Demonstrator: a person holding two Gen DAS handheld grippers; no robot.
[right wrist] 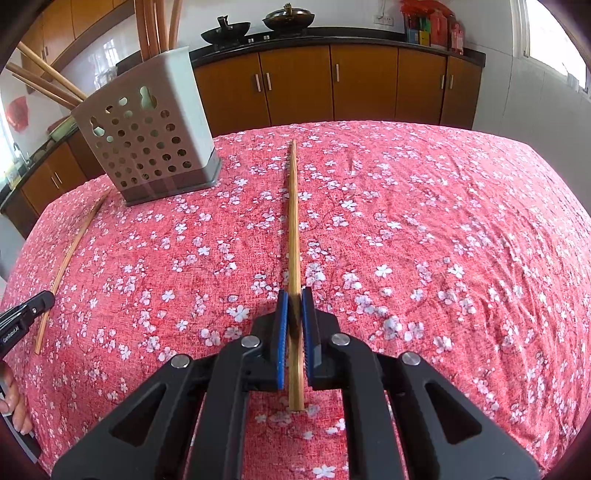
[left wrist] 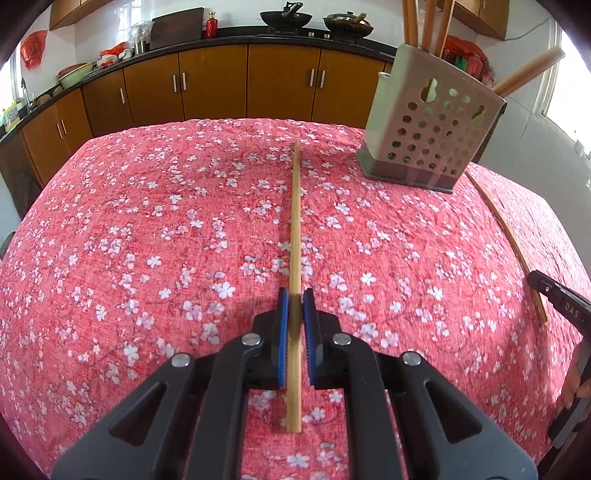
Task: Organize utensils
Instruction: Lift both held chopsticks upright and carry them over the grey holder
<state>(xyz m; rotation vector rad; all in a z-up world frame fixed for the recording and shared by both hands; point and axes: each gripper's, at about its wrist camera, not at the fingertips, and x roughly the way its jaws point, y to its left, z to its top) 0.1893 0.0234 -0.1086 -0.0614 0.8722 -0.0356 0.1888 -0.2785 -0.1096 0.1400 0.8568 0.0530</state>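
Note:
In the left wrist view my left gripper is shut on a bamboo chopstick that runs straight ahead low over the red floral tablecloth. The right wrist view shows my right gripper shut on a second chopstick, also pointing forward. A grey perforated utensil holder stands upright between the two, with several chopsticks sticking out of it. Each view catches the other gripper at its edge with its chopstick.
Wooden kitchen cabinets under a dark counter run behind the table. Two woks sit on the stove. A person's hand shows at the left edge. Bottles and red packets stand on the counter.

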